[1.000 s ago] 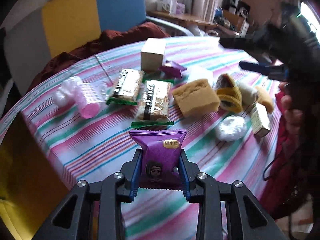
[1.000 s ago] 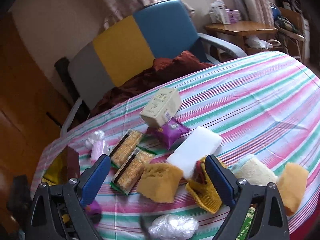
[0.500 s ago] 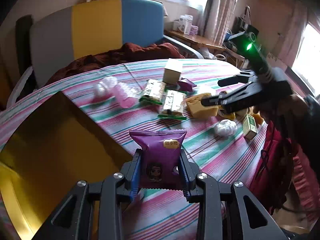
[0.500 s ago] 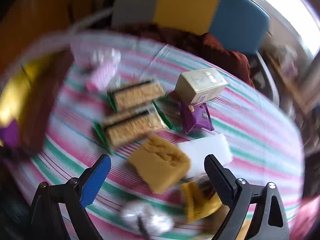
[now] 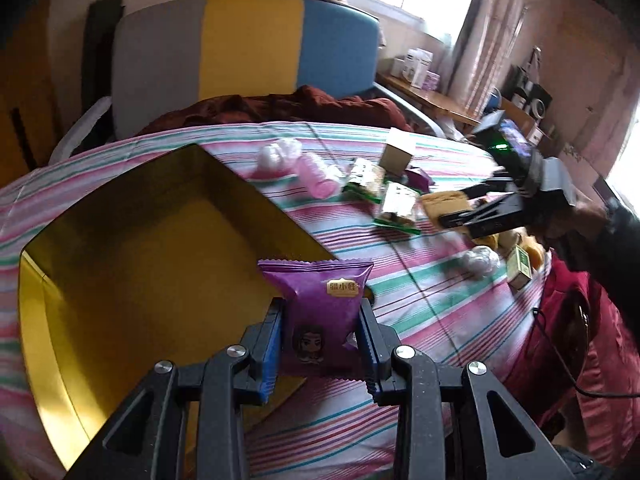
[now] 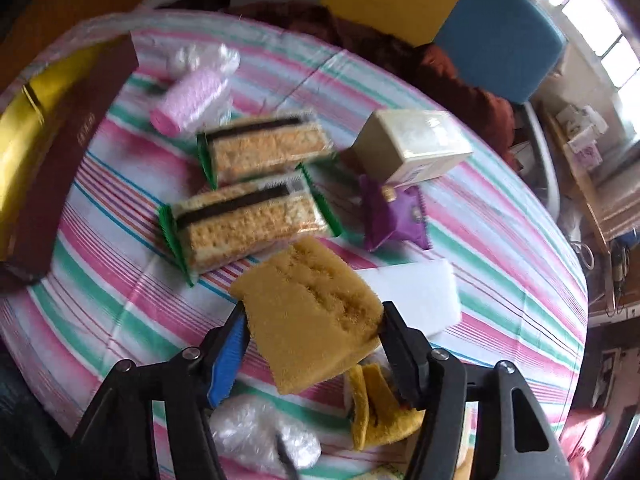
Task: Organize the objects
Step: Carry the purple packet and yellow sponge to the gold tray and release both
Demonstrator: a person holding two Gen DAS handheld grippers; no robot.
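My left gripper (image 5: 320,308) is shut on a purple snack packet (image 5: 316,292) and holds it upright over the near right edge of an open gold box (image 5: 140,260). Farther right, the right gripper (image 5: 472,208) reaches down among the things on the striped table. In the right wrist view, the right gripper (image 6: 313,314) has its jaws closing on a yellow sponge (image 6: 308,300). Both pads touch the sponge's sides. The gold box (image 6: 24,132) sits at the far left of that view, maroon on the outside.
Beyond the sponge lie two cracker packs (image 6: 248,224), a pink roll (image 6: 192,98), a beige carton (image 6: 412,144), a second purple packet (image 6: 394,216) and a white block (image 6: 416,292). A yellow cloth (image 6: 380,404) and crumpled clear plastic (image 6: 260,436) lie nearest. A chair (image 5: 248,44) stands behind the table.
My left gripper has carried the purple packet leftward to the gold box. The right gripper has rolled, dropped to the yellow sponge and closed from wide open onto it.
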